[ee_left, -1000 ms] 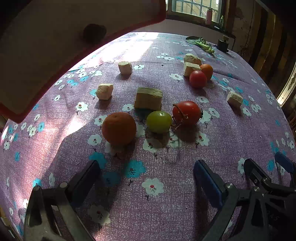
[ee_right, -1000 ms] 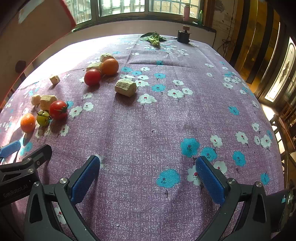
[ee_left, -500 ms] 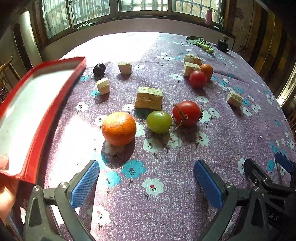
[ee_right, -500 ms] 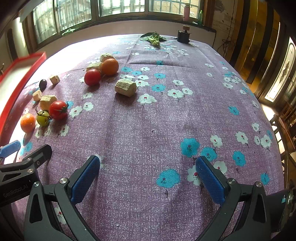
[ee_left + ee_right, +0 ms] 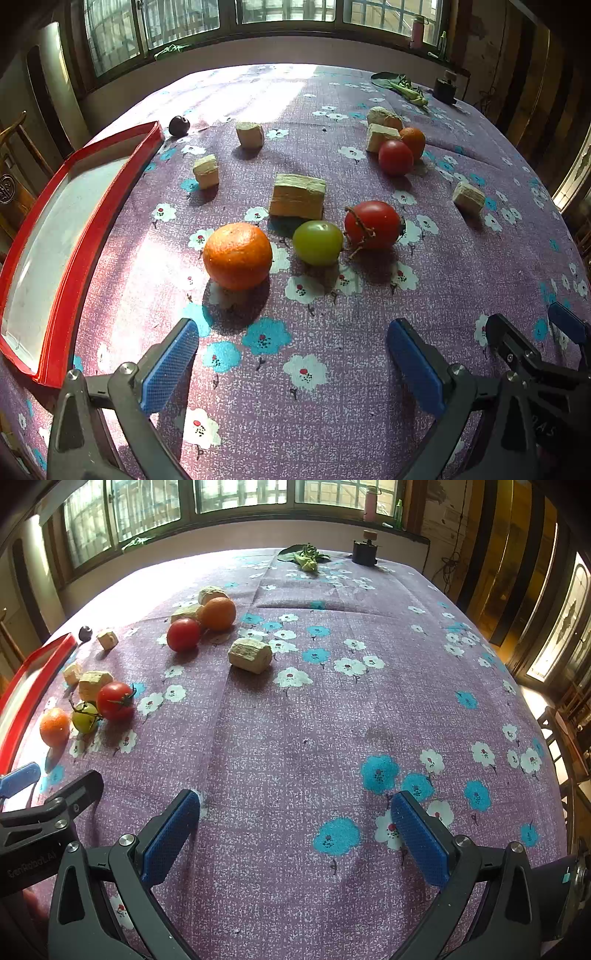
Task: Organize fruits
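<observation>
In the left wrist view an orange [image 5: 237, 255], a green tomato [image 5: 317, 242] and a red tomato [image 5: 372, 224] lie in a row just ahead of my open, empty left gripper [image 5: 291, 362]. Farther back lie a second red tomato [image 5: 395, 157], a second orange [image 5: 413, 137] and a dark plum [image 5: 179, 126]. A red tray with a white floor [image 5: 88, 236] lies flat at the left. My right gripper [image 5: 295, 830] is open and empty over bare cloth; the same fruits show at its left, among them the orange [image 5: 54, 726] and the red tomato [image 5: 115, 700].
Several tan blocks are scattered among the fruits, the largest [image 5: 297, 196] behind the green tomato, another [image 5: 250, 655] mid-table. Green leaves [image 5: 303, 557] and a small dark pot [image 5: 364, 550] stand at the far edge. The flowered purple cloth [image 5: 332, 701] covers the table.
The red tray, held up at the upper left a second ago, has come down flat on the table's left side, uncovering the plum. Both grippers have stayed still and open.
</observation>
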